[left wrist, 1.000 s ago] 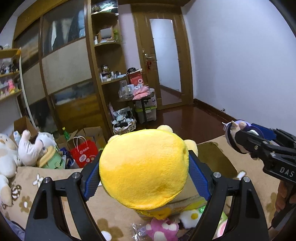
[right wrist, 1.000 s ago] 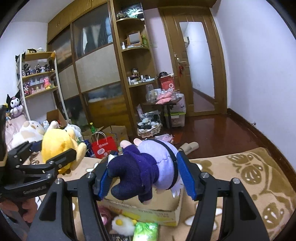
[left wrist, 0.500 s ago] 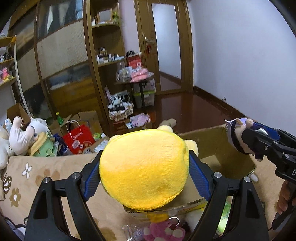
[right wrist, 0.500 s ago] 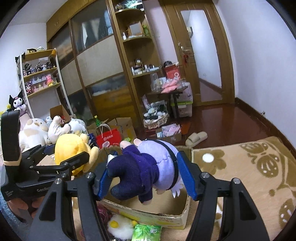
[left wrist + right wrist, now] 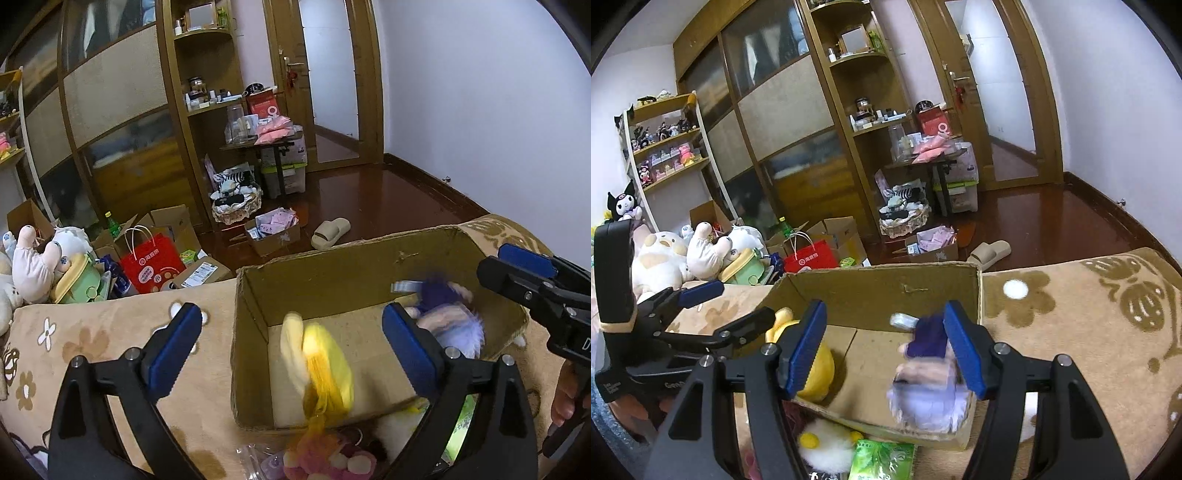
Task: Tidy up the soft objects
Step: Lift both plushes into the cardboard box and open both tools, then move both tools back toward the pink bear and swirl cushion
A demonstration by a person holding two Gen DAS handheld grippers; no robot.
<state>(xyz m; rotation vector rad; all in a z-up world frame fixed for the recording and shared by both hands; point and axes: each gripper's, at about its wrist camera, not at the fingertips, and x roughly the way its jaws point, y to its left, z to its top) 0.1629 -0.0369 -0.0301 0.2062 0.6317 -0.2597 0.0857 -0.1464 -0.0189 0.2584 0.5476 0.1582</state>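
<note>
An open cardboard box (image 5: 332, 266) (image 5: 879, 291) stands on a beige flowered blanket. A yellow plush (image 5: 321, 365) (image 5: 816, 373), blurred by motion, is inside the box at its left. A purple plush (image 5: 450, 317) (image 5: 931, 380), also blurred, is inside at the right. My left gripper (image 5: 291, 347) is open and empty above the box; it shows at the left of the right wrist view (image 5: 727, 306). My right gripper (image 5: 882, 350) is open and empty above the box; one of its fingers (image 5: 517, 273) shows in the left wrist view.
A pink plush (image 5: 325, 454), a white-and-yellow plush (image 5: 823, 446) and a green packet (image 5: 882, 461) lie before the box. More plush toys (image 5: 683, 254) sit at the left. Boxes, a red bag (image 5: 151, 262), a basket and a slipper (image 5: 328, 230) lie on the floor.
Both grippers have opened. The yellow plush has left the left gripper and the purple plush the right one; both have dropped into the box. Both views have tilted down toward the box.
</note>
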